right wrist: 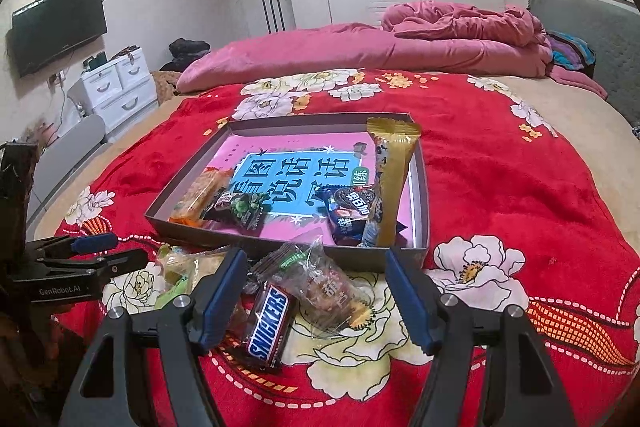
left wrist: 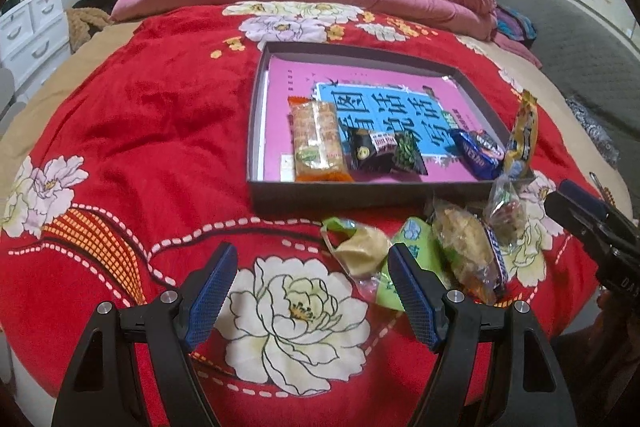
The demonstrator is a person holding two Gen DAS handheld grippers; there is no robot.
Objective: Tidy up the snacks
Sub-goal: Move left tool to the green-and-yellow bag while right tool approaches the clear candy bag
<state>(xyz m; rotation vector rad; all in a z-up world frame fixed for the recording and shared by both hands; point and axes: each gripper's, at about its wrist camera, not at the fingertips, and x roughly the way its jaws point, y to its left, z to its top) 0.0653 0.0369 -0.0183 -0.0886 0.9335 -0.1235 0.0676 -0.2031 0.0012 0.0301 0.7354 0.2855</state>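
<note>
My right gripper (right wrist: 312,301) gapes empty over the Snickers bar (right wrist: 269,327), long axis pointing away toward the box (right wrist: 280,249). My left gripper (left wrist: 312,293) open, green packet (left wrist: 416,259) beside its right finger.

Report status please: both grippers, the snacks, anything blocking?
Left gripper open, empty. Right gripper open over Snickers bar. Four snacks in box, rest loose on blanket. Nothing blocking.
</note>
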